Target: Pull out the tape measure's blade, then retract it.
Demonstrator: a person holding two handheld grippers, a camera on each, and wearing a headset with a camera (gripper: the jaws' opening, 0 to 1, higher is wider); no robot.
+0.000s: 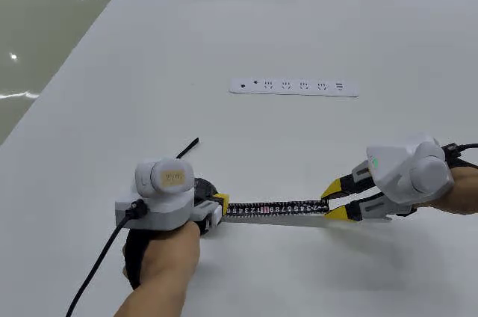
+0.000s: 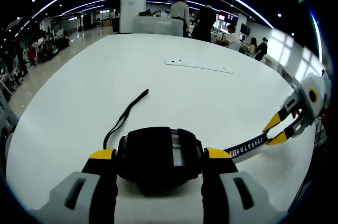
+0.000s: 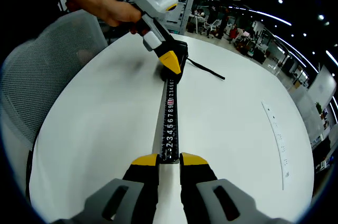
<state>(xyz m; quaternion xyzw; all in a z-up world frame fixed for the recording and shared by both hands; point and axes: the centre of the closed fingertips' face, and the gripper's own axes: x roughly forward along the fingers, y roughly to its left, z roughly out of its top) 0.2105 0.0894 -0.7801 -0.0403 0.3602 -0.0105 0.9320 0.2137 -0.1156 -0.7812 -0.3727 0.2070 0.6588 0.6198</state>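
The white table (image 1: 299, 33) carried all items. A grey mesh chair (image 3: 47, 76) stood beside its edge in the right gripper view.

The left gripper (image 1: 213, 208) lay at the near-left of the head view, held by a hand (image 1: 168, 253). Its 2 yellow-tipped jaws were clamped on either side of the tape measure case (image 2: 158, 158). The right gripper (image 1: 334, 202) lay at the near-right, facing the left one. Its 2 jaws were pinched together on the free end of the blade (image 1: 276, 208).

A white power strip (image 1: 293, 87) lay flat farther back on the table, well apart from both grippers.

The black case rested on the table surface between the left jaws. The blade was drawn out of it and ran straight between the 2 grippers, low over the table, with its black face and white numerals turned upward.

A thin black wrist strap (image 2: 124, 115) trailed from the case across the table, away from the person.
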